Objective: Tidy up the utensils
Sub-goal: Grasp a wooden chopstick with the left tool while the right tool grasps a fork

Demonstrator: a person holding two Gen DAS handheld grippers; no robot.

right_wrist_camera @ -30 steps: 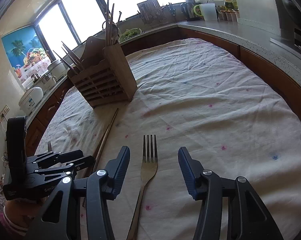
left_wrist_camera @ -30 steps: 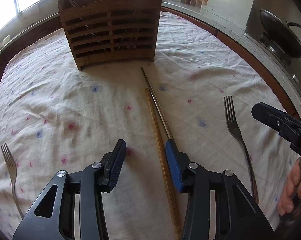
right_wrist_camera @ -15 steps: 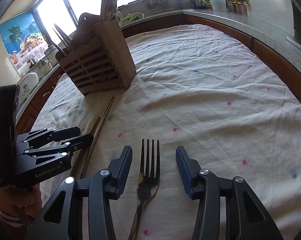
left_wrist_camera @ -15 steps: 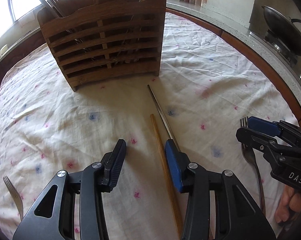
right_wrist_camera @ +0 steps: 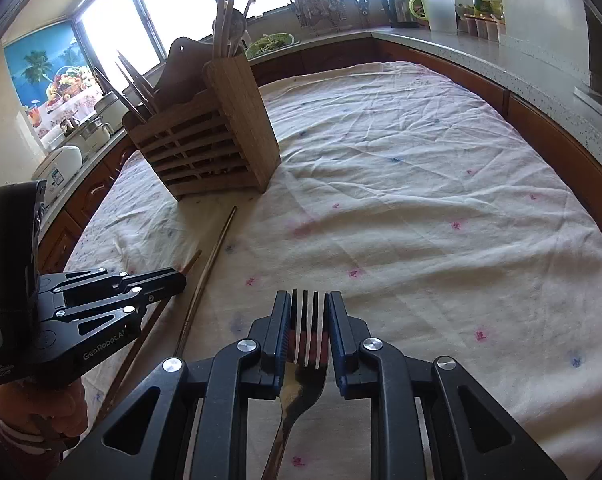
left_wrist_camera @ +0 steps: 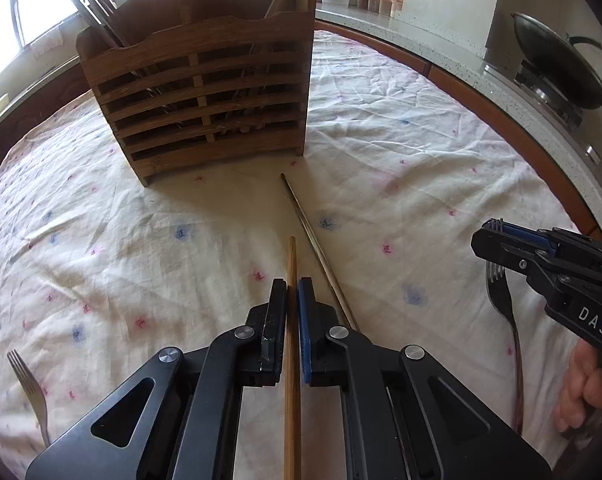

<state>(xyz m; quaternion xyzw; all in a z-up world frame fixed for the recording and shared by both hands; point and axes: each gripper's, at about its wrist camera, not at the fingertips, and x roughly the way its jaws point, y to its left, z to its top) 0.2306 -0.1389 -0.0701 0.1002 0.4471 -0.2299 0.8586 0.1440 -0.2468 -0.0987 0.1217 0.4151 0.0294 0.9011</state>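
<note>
My left gripper (left_wrist_camera: 292, 286) is shut on a wooden chopstick (left_wrist_camera: 291, 256) that lies on the flowered tablecloth (left_wrist_camera: 381, 152). A metal chopstick (left_wrist_camera: 317, 240) lies just to its right, pointing at the slatted wooden utensil holder (left_wrist_camera: 199, 92), which stands upright with several utensils in it. In the right wrist view my right gripper (right_wrist_camera: 309, 300) is closing on the head of a fork (right_wrist_camera: 308, 344), its pads against the outer tines. The left gripper (right_wrist_camera: 177, 280) shows there too, beside both chopsticks (right_wrist_camera: 213, 256). The holder (right_wrist_camera: 205, 148) stands beyond.
A second fork (left_wrist_camera: 29, 388) lies near the cloth's left edge. A dark wok (left_wrist_camera: 557, 68) sits on the stove at the far right. Jars and a jug (right_wrist_camera: 441, 12) line the back counter, and a rice cooker (right_wrist_camera: 59, 164) stands at the left.
The left jaws have closed onto the wooden chopstick. The right jaws have narrowed from wide apart to the sides of the fork's head. Both grippers edged closer to the holder.
</note>
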